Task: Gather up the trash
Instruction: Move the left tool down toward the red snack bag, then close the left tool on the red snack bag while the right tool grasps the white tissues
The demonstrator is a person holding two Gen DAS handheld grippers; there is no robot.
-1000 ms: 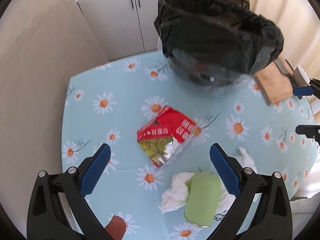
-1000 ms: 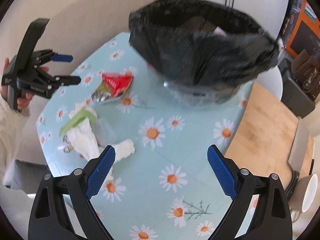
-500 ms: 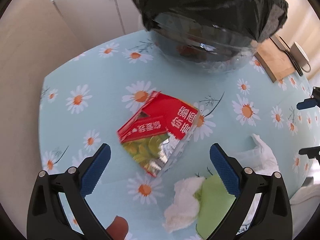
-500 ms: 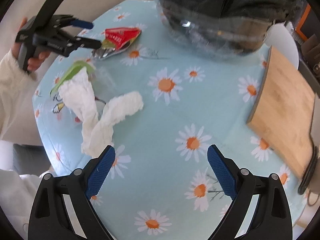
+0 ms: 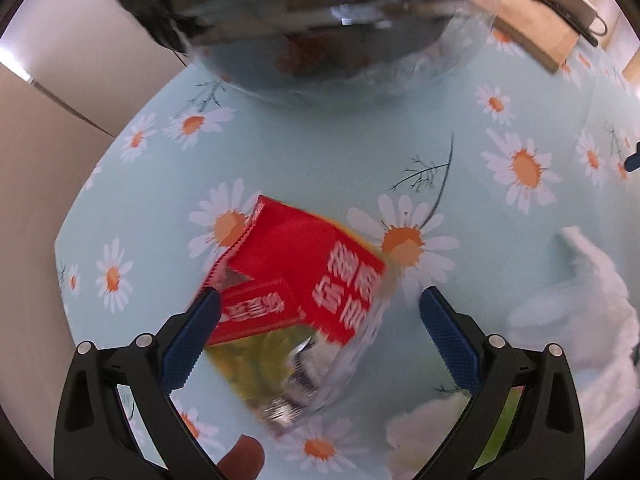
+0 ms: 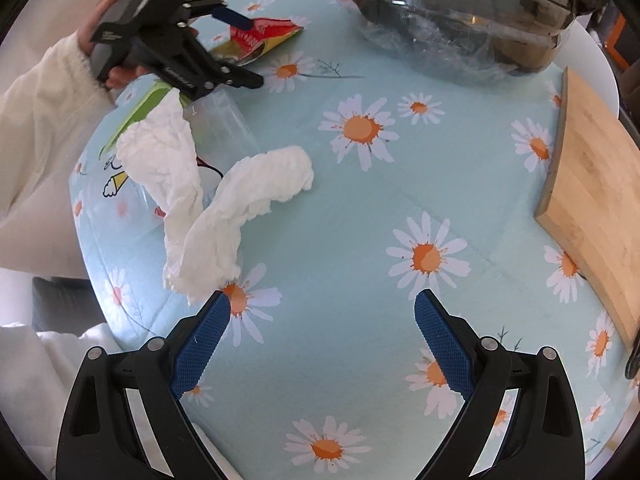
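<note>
Left wrist view: left gripper point(image 5: 320, 322) spread wide, low over the red snack wrapper point(image 5: 308, 280). Wrapper lies flat on the daisy tablecloth point(image 5: 320, 152), between the blue pads point(image 5: 190, 338); left pad overlaps its edge, contact unclear because of motion blur. Foil and yellow-green end of the wrapper points toward the camera. Clear bin with black bag liner point(image 5: 320, 20) sits beyond it at the far side of the table. White crumpled tissue point(image 5: 576, 304) off to the right, green item point(image 5: 500, 436) just visible behind the right finger. Wooden board point(image 5: 532, 28) at top right.

Right wrist view: right gripper point(image 6: 322, 340) spread apart, nothing between the fingers, hovering over bare tablecloth point(image 6: 360, 208). Crumpled tissue point(image 6: 216, 200) just ahead of its left pad, draped over a clear plastic bag point(image 6: 224, 120) and a green packet point(image 6: 140, 108). Left gripper point(image 6: 248, 50) at top left, held by a hand point(image 6: 100, 28) in a white sleeve point(image 6: 40, 128), fingers straddling the wrapper point(image 6: 260, 38). Bin point(image 6: 460, 20) top centre, board point(image 6: 592, 184) at right edge.
</note>
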